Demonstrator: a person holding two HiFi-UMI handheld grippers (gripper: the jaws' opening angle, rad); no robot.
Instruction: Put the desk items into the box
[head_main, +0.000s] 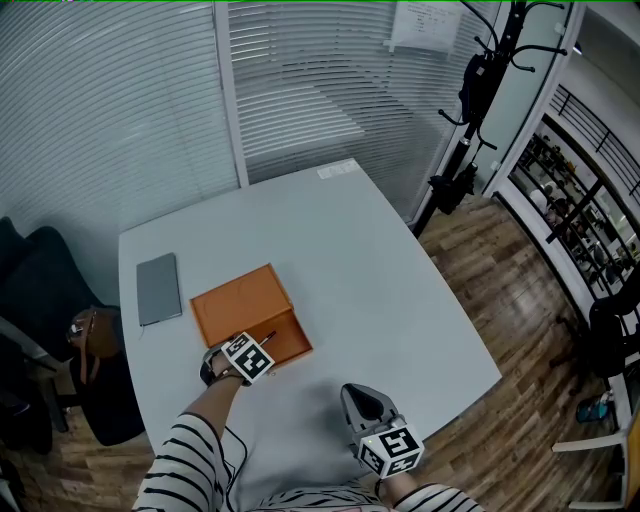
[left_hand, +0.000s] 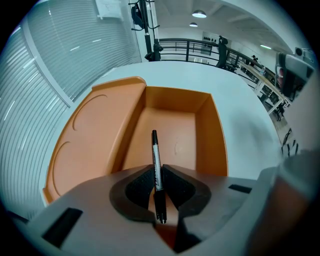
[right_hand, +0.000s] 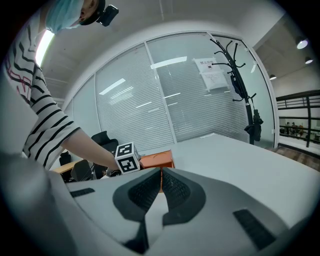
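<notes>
An open orange box (head_main: 284, 339) lies on the white table (head_main: 340, 260), its lid (head_main: 240, 299) laid flat beside it. My left gripper (head_main: 258, 345) hangs over the box's near edge, shut on a black and silver pen (left_hand: 156, 172). The pen points forward over the bare inside of the box (left_hand: 170, 140). My right gripper (head_main: 358, 400) is held above the table's front edge, jaws closed with nothing between them. In the right gripper view the box (right_hand: 156, 160) and the left gripper's marker cube (right_hand: 127, 157) show beyond the right gripper (right_hand: 161, 172).
A grey notebook (head_main: 159, 288) lies on the table left of the box. Dark chairs (head_main: 40, 300) stand at the table's left side with a brown bag (head_main: 92, 338). A coat stand (head_main: 480, 90) stands behind the table's far right corner. Blinds cover the back wall.
</notes>
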